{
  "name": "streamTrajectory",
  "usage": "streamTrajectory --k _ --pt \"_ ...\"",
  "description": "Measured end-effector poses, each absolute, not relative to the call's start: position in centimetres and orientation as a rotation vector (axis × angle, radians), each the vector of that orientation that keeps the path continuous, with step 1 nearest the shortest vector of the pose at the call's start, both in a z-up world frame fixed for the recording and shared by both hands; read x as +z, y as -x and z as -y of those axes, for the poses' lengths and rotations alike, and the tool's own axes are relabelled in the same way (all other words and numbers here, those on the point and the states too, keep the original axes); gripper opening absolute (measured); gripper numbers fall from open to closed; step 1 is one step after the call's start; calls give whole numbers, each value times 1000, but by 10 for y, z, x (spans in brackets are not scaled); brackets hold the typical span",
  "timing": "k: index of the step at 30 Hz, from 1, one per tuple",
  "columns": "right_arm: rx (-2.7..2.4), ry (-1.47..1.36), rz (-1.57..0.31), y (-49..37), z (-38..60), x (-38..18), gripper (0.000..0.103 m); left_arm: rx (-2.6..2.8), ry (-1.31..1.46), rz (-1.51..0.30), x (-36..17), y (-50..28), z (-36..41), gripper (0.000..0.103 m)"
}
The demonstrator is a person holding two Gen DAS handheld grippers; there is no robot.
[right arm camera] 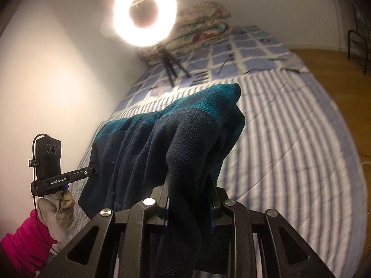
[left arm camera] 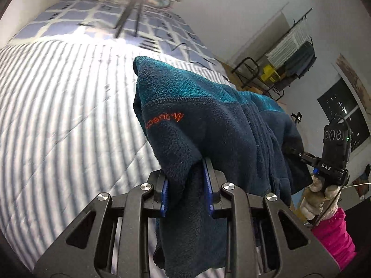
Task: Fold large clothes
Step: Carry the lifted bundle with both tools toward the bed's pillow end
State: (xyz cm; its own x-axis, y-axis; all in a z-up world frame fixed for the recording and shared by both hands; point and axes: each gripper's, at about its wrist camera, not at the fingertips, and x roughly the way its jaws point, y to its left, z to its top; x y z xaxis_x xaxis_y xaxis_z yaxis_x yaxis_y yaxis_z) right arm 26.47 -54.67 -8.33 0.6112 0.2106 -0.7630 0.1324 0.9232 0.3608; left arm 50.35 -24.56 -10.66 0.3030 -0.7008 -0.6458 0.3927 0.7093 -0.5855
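A dark navy and teal fleece jacket [left arm camera: 208, 120] with an orange logo hangs in the air over the bed, bunched between both grippers. My left gripper [left arm camera: 185, 180] is shut on a thick fold of it, blue pads pressing the cloth from both sides. At the right edge of this view, the right gripper [left arm camera: 299, 154] pinches the jacket's far side, held by a gloved hand [left arm camera: 317, 194]. In the right wrist view the right gripper [right arm camera: 190, 185] is shut on the fleece jacket [right arm camera: 185, 134], while the left gripper [right arm camera: 92, 170] grips its other end.
A striped quilt [right arm camera: 289, 139] covers the bed below, with a blue checked sheet [left arm camera: 76, 20] beyond it. A ring light [right arm camera: 145, 15] on a tripod [right arm camera: 169, 67] stands on the bed by folded bedding [right arm camera: 201, 27]. A drying rack [left arm camera: 289, 53] and wooden floor [right arm camera: 336, 74] lie beside the bed.
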Motion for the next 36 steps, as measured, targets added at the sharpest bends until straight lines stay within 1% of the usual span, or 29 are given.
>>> streamTrajectory --k 11,18,23,28,31,32,34,36 --pt "-82 -388 -869 -330 660 -87 23 -814 292 -983 -105 -582 368 23" --pt "-180 -366 -845 -378 729 -98 23 -853 276 -959 -110 -630 436 23" --pt "-235 -349 -840 -391 759 -111 23 -862 287 -959 -117 -654 477 23" --pt "-321 -316 -904 -396 781 -138 24 -841 239 -989 -142 -655 496 23" --pt "-435 -231 -969 -401 787 -156 29 -781 189 -1041 -162 -663 493 25" --pt "-468 -205 -994 -403 789 -163 31 -775 189 -1061 -169 -665 490 26" --pt "-485 -185 -1006 -403 790 -168 32 -766 202 -1063 -176 -665 483 34" --pt "-496 -180 -1004 -402 789 -167 32 -751 192 -1055 -173 -661 479 36"
